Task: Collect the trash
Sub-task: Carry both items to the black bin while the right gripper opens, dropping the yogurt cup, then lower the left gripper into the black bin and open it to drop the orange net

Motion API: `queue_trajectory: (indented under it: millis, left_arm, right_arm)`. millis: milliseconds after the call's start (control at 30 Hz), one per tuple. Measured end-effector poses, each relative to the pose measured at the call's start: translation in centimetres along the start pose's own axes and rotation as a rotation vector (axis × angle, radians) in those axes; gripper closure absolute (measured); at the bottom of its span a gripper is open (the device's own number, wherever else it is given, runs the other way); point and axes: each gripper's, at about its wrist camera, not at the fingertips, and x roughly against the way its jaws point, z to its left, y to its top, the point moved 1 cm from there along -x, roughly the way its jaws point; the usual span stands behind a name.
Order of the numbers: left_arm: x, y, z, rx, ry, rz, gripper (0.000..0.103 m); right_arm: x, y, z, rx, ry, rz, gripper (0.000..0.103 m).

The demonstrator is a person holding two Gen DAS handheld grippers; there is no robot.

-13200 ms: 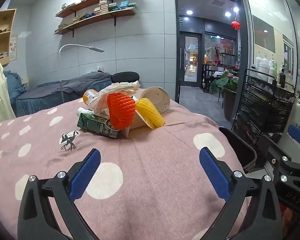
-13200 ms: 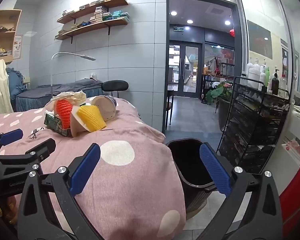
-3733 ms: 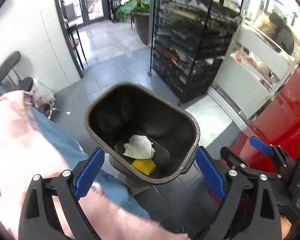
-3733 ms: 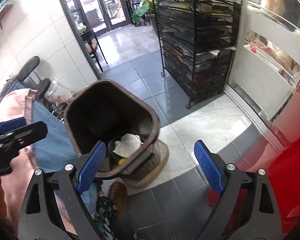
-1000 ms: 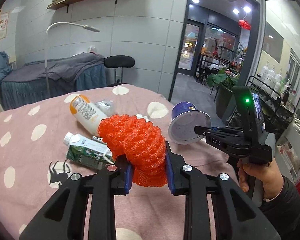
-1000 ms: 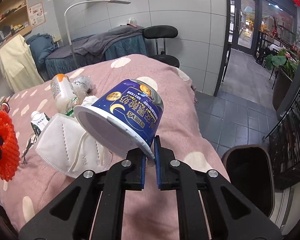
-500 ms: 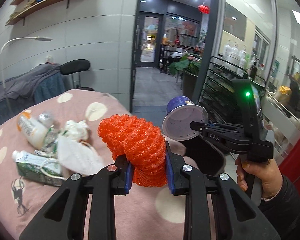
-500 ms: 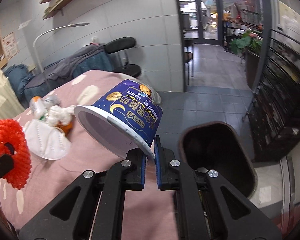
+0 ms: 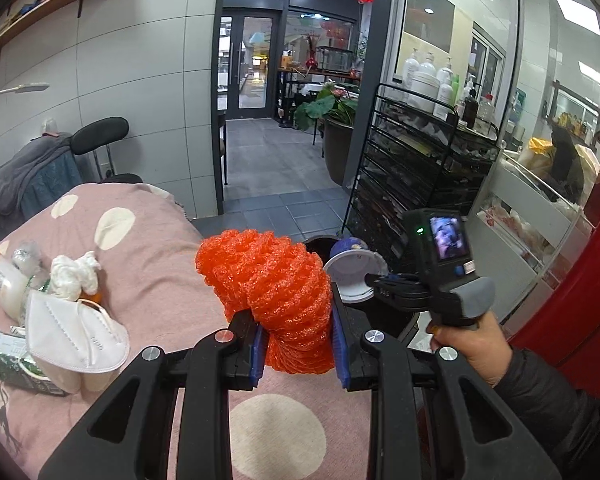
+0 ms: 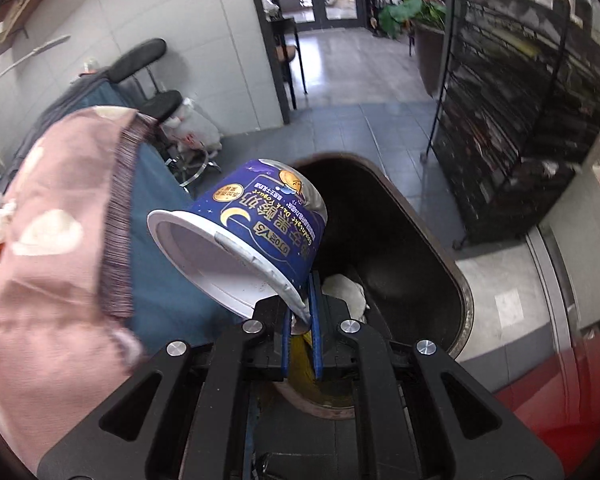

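My left gripper (image 9: 298, 348) is shut on an orange foam net (image 9: 272, 292) and holds it above the pink dotted blanket (image 9: 156, 280). My right gripper (image 10: 300, 332) is shut on the rim of a blue yogurt cup (image 10: 256, 232), held tilted over the dark trash bin (image 10: 444, 264). The cup (image 9: 350, 276) and right gripper also show in the left wrist view. White paper (image 10: 346, 290) and something yellow lie inside the bin.
On the blanket at the left lie a white face mask (image 9: 72, 336), a crumpled tissue (image 9: 74, 274), a white bottle (image 9: 0, 284) and a green carton (image 9: 12, 364). A black wire rack (image 9: 416, 176) stands right of the bin. A red surface (image 10: 560, 400) is at the lower right.
Both grippers have swung right, away from the trash pile. The right gripper has carried the cup over the open bin and now looks down into it.
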Motion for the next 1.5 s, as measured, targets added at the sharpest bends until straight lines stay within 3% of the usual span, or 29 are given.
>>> queue_trajectory:
  millis: [233, 567, 667, 700, 733, 800, 1100, 1400, 1500]
  left_arm:
    - [-1.8, 0.1, -0.9, -0.001, -0.038, 0.045, 0.077]
    - [-4.4, 0.4, -2.2, -0.011, -0.102, 0.113, 0.077]
    - [-5.3, 0.7, -2.5, 0.0, -0.123, 0.133, 0.077]
    - [-5.7, 0.8, -2.6, 0.005, -0.134, 0.142, 0.077]
    - [-6.1, 0.8, -2.7, 0.007, -0.144, 0.152, 0.077]
    - [-6.8, 0.9, -3.0, 0.007, -0.157, 0.171, 0.077]
    - [-12.3, 1.2, -4.7, -0.001, -0.189, 0.298, 0.077]
    - [-19.0, 1.0, -7.1, -0.036, -0.18, 0.45, 0.077]
    - [-20.9, 0.4, -7.9, -0.069, -0.146, 0.494, 0.077]
  right_arm:
    - [-7.1, -0.8, -2.6, -0.071, -0.057, 0.143, 0.094]
    - [-15.1, -2.5, -3.8, -0.06, -0.164, 0.319, 0.094]
    - [-15.7, -2.9, -4.1, -0.059, -0.181, 0.324, 0.084]
    - [-15.7, -3.1, -4.2, -0.059, -0.189, 0.325, 0.068]
    - [-15.6, -3.2, -4.2, -0.061, -0.194, 0.32, 0.043]
    - [-14.9, -3.2, -4.3, -0.059, -0.203, 0.28, 0.023]
    - [-8.8, -4.0, -4.3, -0.11, -0.146, 0.151, 0.024]
    - [-1.8, -6.7, -6.0, -0.136, -0.192, 0.034, 0.022]
    - [-0.3, -7.7, -7.0, -0.151, -0.218, 0.006, 0.022]
